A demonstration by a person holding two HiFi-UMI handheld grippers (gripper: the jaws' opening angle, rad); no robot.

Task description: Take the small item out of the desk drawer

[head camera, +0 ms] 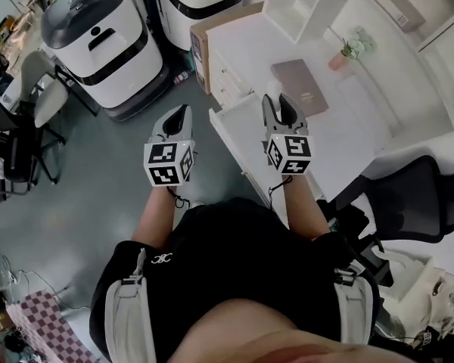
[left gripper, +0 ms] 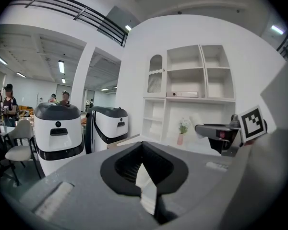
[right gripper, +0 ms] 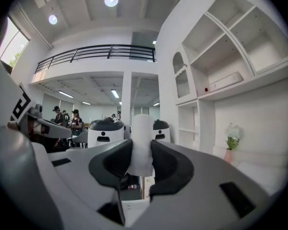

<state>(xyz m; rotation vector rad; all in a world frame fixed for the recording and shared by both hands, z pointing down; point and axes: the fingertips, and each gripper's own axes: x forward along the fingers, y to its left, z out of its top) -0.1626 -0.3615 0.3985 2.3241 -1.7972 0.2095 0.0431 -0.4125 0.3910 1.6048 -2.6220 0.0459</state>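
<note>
My right gripper [head camera: 276,100] is shut on a small white cylindrical item [head camera: 273,89], held up in the air over the open white desk drawer [head camera: 228,131]. In the right gripper view the item [right gripper: 142,143] stands upright between the dark pads [right gripper: 164,162], its top rising above the jaws of the right gripper [right gripper: 141,152]. My left gripper [head camera: 181,110] hangs to the left of the drawer over the grey floor, holding nothing. Its jaws meet at the tip in the left gripper view [left gripper: 143,146].
The white desk [head camera: 348,134] carries a brown book [head camera: 299,87] and a pink vase with a plant [head camera: 340,55]. A black office chair [head camera: 408,199] stands at the right. Two big white machines [head camera: 98,40] and a cardboard box [head camera: 212,32] stand behind the drawer.
</note>
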